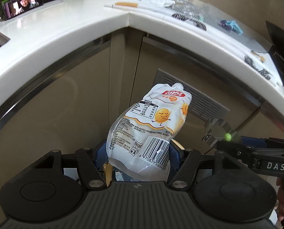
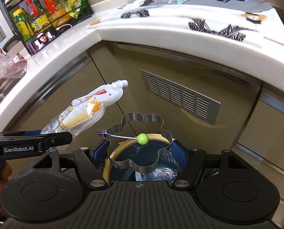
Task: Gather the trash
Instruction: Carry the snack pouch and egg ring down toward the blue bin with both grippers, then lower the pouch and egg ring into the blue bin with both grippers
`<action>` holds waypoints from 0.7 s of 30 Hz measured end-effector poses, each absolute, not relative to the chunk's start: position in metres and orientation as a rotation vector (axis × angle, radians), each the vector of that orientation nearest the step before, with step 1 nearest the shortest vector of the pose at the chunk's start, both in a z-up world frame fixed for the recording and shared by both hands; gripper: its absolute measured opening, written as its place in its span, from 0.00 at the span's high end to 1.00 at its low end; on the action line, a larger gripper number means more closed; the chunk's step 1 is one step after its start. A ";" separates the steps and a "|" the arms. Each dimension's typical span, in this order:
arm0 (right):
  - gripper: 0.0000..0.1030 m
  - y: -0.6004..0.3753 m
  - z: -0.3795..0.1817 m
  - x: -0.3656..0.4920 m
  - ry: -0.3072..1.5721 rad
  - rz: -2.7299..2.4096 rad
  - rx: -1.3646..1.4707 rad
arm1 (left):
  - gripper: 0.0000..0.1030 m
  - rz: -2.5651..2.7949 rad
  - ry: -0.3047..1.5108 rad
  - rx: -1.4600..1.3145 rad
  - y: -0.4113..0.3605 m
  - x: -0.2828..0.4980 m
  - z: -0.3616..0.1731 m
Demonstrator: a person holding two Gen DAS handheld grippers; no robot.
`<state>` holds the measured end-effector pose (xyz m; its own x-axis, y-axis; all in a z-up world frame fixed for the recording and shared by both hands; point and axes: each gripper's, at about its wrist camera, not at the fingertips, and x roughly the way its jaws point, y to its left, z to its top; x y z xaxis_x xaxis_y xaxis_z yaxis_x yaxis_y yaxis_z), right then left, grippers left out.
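left gripper (image 1: 140,158): clamped on spouted pouch (image 1: 147,126)
right gripper (image 2: 140,152): clamped on flower-shaped metal ring (image 2: 142,139)
bin (image 2: 142,164): directly below both grippers
progress: two items collected, neither dropped yet; counter (image 2: 161,28) clutter remained

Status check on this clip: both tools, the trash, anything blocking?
Left tool shut on pouch. Right tool shut on flower-shaped metal ring. Both over bin. Nothing blocking.

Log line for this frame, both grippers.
left gripper: shut on pouch | right gripper: shut on flower-shaped metal ring | both over bin | nothing dropped yet
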<state>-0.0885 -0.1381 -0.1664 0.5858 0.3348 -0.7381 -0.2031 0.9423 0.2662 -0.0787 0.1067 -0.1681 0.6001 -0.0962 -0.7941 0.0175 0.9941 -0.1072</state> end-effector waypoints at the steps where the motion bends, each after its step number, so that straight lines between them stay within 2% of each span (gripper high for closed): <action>1: 0.28 -0.138 -0.171 -0.086 0.903 0.311 0.160 | 0.32 -0.067 0.935 -0.089 0.106 -0.076 -0.172; 21: 0.28 -0.125 -0.248 -0.051 1.111 0.300 0.138 | 0.32 -0.039 1.127 -0.020 0.103 -0.054 -0.241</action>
